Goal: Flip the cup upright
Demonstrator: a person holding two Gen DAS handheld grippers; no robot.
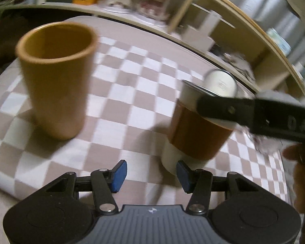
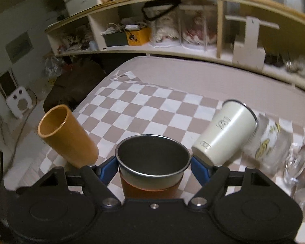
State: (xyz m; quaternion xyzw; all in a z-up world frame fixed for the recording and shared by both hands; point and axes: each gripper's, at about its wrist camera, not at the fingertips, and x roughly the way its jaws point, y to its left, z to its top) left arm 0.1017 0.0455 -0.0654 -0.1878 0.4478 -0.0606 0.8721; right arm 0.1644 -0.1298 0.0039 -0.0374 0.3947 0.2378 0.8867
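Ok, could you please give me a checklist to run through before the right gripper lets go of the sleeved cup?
1. Sleeved cup mouth up: ok.
2. Right gripper pads against both sides of it: ok.
3. Its base flat on the checked cloth: cannot tell.
4. Left gripper open, holding nothing: ok.
5. Orange cup standing apart from the sleeved cup: ok.

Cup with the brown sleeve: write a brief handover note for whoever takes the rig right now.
Right hand-held gripper: blue pads at both sides of the brown-sleeved cup, mouth up, base on the checkered cloth.
Left hand-held gripper: open, empty, near the cup's base.
Done: this cup and the orange cup stand upright.
Left: release; the cream cup beside it looks tilted, not clearly upright.
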